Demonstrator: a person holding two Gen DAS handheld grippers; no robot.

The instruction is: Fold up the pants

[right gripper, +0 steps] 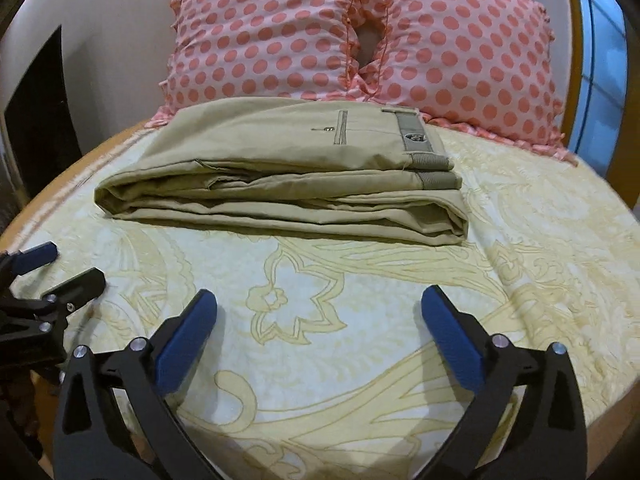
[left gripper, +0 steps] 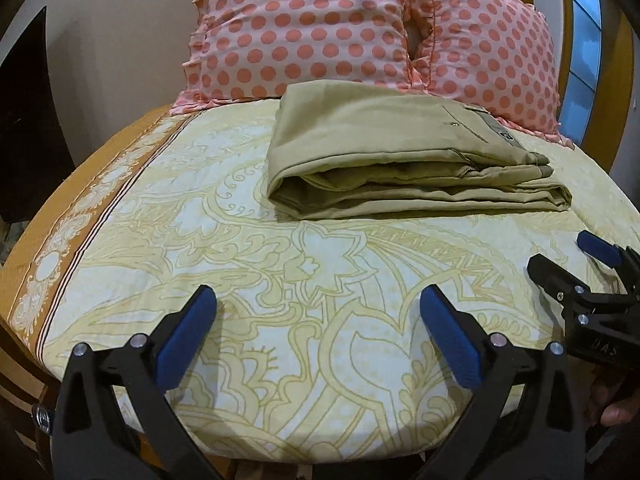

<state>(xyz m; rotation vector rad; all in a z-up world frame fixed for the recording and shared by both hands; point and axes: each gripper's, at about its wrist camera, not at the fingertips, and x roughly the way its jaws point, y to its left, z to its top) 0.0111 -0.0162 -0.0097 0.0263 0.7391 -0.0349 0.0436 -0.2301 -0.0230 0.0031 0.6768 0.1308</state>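
The pants (right gripper: 280, 176) are lying on the bed (right gripper: 360, 320), already folded into a flat stack, just in front of the two dotted pillows (right gripper: 360, 36). The stack is lying ahead of both tools, with bare sheet between them and it. Its long side is running left to right, across the way the tools are pointing. The left tool (left gripper: 318, 338) is sitting wide open and holding nothing, and the pants are lying ahead and a bit to its right. The right tool (right gripper: 319, 338) is also wide open and empty, and the pants are lying ahead and a bit to its left. Neither one looks clearly nearer. The pants are made of soft tan cloth, smooth on top, with thin layers showing along the front edge and a stitched waistband (right gripper: 416, 140) at the right end. The sheet is pale with big yellow flowers. The folding looks done, or nearly done.
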